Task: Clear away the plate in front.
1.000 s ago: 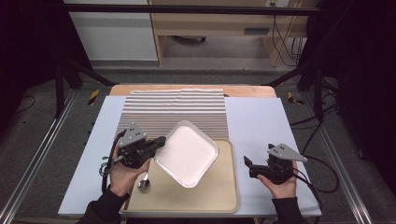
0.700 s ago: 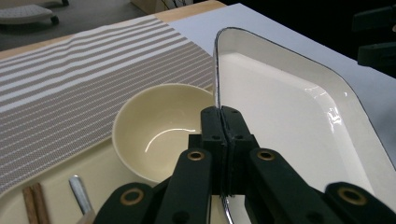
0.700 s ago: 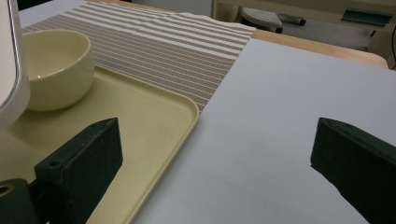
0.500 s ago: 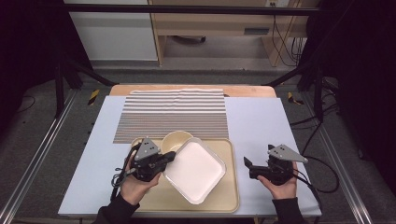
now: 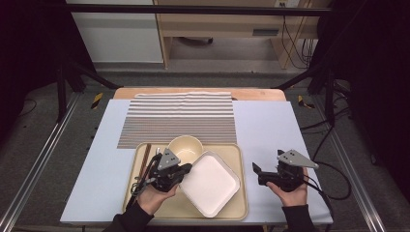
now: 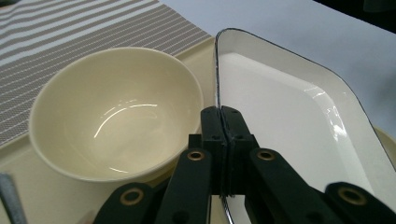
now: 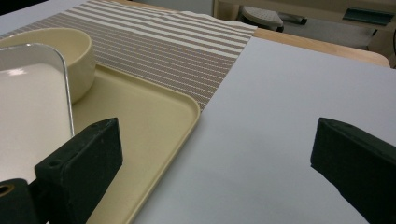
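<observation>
1. The plate [image 5: 210,183] is white, square with rounded corners, a thin dark line along its rim. It sits turned cornerwise on the right half of the tray [image 5: 239,203], its rim pinched at the left edge.
2. Its top-left side lies just beside the cream bowl [image 5: 185,148].

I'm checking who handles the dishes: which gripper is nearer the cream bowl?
Left. The left gripper clamps the white dish rim right beside the cream bowl; the right gripper hovers off the tray, jaws open.
</observation>
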